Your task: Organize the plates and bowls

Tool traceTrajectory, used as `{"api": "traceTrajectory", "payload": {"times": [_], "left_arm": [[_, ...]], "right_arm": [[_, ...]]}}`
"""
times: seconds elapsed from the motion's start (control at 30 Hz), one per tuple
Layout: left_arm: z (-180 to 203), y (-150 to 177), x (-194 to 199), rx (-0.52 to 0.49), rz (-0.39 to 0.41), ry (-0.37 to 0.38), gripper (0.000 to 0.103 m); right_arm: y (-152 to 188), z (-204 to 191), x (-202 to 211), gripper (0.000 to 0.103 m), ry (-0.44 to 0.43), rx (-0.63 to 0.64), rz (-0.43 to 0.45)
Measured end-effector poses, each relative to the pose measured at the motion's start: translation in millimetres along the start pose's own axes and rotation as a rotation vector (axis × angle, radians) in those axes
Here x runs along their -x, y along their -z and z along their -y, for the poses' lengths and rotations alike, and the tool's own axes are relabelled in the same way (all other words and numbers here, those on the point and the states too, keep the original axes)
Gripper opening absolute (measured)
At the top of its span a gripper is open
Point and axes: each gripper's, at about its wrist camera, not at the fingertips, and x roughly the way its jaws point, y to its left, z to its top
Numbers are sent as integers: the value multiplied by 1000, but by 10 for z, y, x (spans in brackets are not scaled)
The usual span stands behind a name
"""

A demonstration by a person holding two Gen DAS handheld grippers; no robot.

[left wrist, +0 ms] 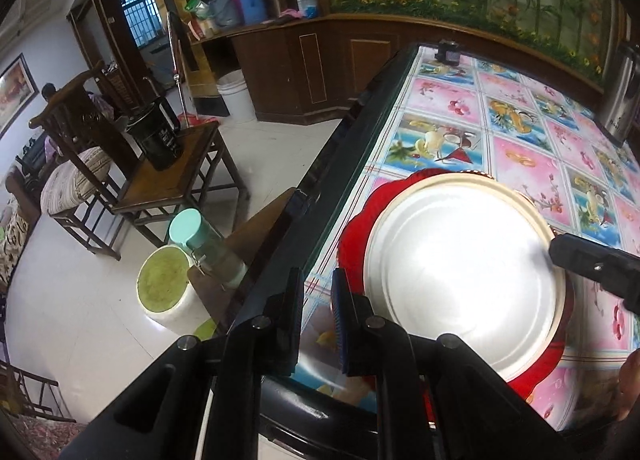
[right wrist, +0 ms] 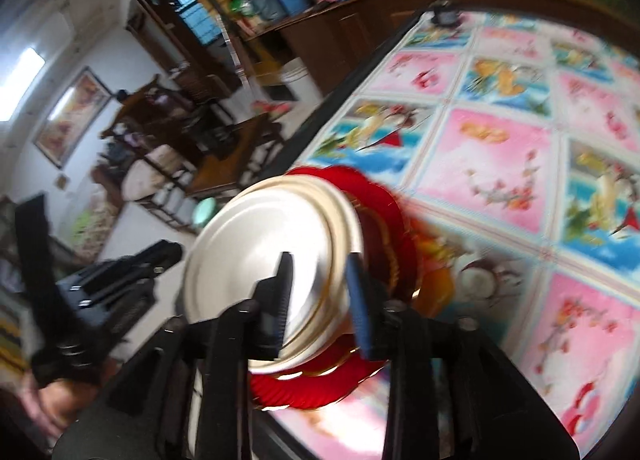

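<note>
A round silver plate (left wrist: 464,272) lies face up and flat on a red scalloped plate (left wrist: 352,236), the two stacked near the edge of the table (left wrist: 516,132) closest to the open room; being round, the silver plate has no long axis, and its shallow hollow looks straight up. The red plate's wavy rim shows all round the silver one, widest on the side toward the table's dark edge. The left gripper (left wrist: 316,320) hangs over that dark edge just beside the stack, its jaws pressed nearly together with nothing between them. The right gripper (right wrist: 320,300) reaches over the opposite rim of the silver plate; its jaws are parted, one finger above the plate's face and the other by the outer rim, and in this blurred view I cannot tell whether the pads touch the metal. The table wears a glossy cloth of pink and blue squares printed with fruit and flowers, under what looks like a glass sheet with a dark border. A steel kettle (left wrist: 620,96) stands at the table's far side. Beyond the table lies a pale tiled floor with a small wooden side table (left wrist: 176,180) carrying a black pot (left wrist: 158,136), a cushioned wooden chair (left wrist: 76,176), a white bucket (left wrist: 236,94), and dark wood cabinets beneath a mural of bamboo and orange flowers.
</note>
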Motion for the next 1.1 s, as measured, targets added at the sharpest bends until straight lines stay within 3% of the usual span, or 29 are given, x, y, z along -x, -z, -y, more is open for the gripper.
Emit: {"api": "traceTrajectory", "payload": {"times": [0.1, 0.33, 0.43, 0.57, 0.87, 1.1], "left_arm": [[45, 2, -62, -14, -18, 11, 13], [152, 3, -121, -29, -27, 8, 13], [128, -30, -120, -6, -29, 23, 13], [176, -59, -76, -14, -5, 27, 13], [284, -79, -130, -29, 1, 11, 13], [376, -135, -128, -34, 39, -21, 13]], "right_arm": [[15, 64, -4, 31, -46, -39, -8], [27, 30, -8, 31, -1, -21, 3], [32, -29, -4, 38, 18, 11, 8], [32, -19, -15, 38, 59, 18, 29], [-11, 50, 102, 38, 44, -12, 71], [5, 33, 63, 38, 26, -4, 48]]}}
